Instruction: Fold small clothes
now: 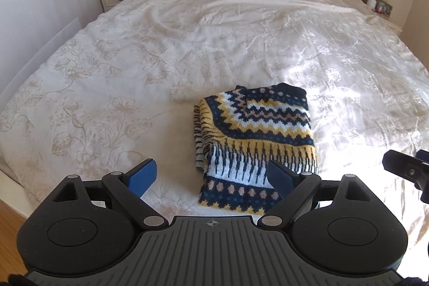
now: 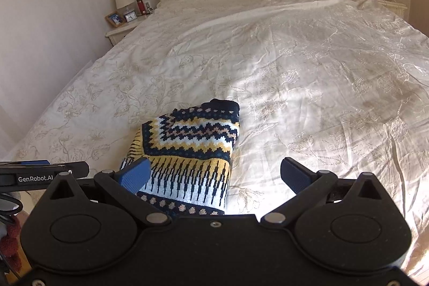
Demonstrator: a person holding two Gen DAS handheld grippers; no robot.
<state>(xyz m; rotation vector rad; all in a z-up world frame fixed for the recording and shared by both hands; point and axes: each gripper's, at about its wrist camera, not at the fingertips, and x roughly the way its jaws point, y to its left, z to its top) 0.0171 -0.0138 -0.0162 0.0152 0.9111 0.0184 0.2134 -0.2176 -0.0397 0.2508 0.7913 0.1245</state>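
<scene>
The left tongs [image 1: 211, 176] hang spread wide and empty; the right tongs [image 2: 214, 176] likewise gape, holding nothing; the sweater [image 1: 254, 136] lies folded on the bed [image 1: 134, 58], its near hem between and just beyond the left pads [image 1: 143, 176], and toward the left finger in the right view; it looks a soft, thick, light knit, likely to sag; best pinched at a folded edge through all layers.
</scene>
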